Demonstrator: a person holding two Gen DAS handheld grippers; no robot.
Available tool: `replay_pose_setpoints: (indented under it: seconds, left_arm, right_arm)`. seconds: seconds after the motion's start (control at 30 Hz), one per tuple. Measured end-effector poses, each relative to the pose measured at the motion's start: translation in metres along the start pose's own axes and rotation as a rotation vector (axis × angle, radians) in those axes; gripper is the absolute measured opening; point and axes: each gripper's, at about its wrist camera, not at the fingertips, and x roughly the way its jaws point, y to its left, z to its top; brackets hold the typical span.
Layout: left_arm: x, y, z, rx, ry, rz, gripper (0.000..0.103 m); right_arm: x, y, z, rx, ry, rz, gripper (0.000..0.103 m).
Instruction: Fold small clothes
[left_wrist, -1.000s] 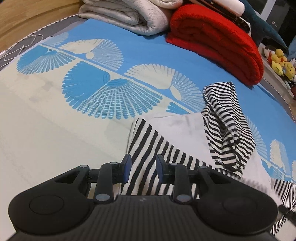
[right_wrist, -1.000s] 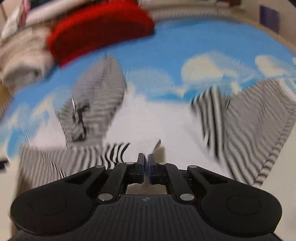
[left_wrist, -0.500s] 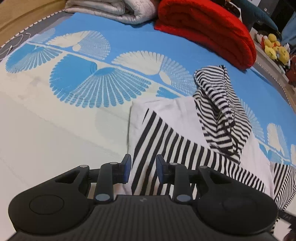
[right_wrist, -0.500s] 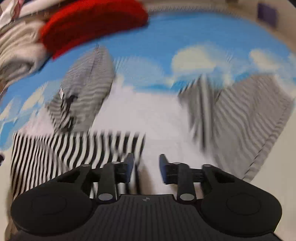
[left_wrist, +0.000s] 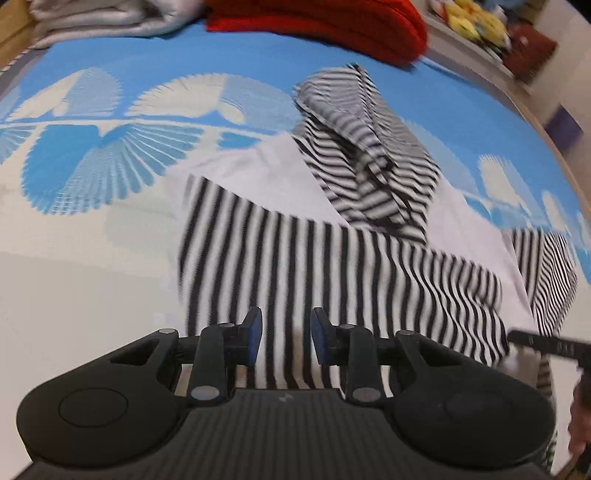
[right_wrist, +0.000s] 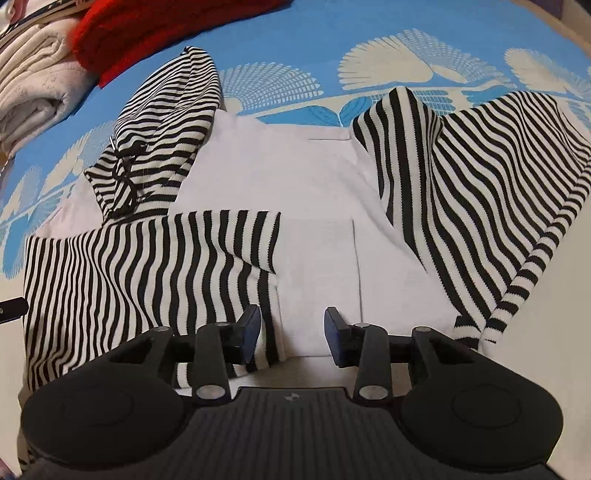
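No writing is readable. My right hand-held gripper (right_wrist: 291, 334) is opening, jaws apart, nothing between them, just above the striped hoodie (right_wrist: 147, 266); my left hand-held gripper (left_wrist: 286, 334) is apart over its sleeve.

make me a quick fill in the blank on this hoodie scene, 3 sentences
1. The hoodie has a white body with black and white ____ sleeves.
2. The folded blanket beyond the hood is ____.
3. The sleeve folded across the body lies on the ____ side of the right wrist view.

Missing words: striped; red; left
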Motion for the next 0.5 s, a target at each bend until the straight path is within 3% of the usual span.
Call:
replay_pose_setpoints:
  seconds: [0.07, 0.27, 0.37, 0.5]
  left_arm:
    - [0.01, -0.001, -0.006, 0.032, 0.054, -0.024, 0.043]
    - [0.029, -0.008, -0.019, 0.114, 0.145, 0.031, 0.044]
    - [0.04, -0.017, -0.027, 0.172, 0.188, 0.043, 0.056]
    - [0.044, -0.027, -0.033, 0.235, 0.189, 0.086, 0.06]
  right_arm:
    - [0.002, -0.002, -0.001, 0.002, 0.015, -0.014, 0.041]
    - [-0.005, -0.007, 0.0, -0.005, -0.015, -0.038, 0.042]
    - [-0.001, -0.013, -0.003, 0.001, 0.011, -0.034, 0.043]
    - [0.006, -0.012, -0.007, -0.052, 0.062, -0.059, 0.048]
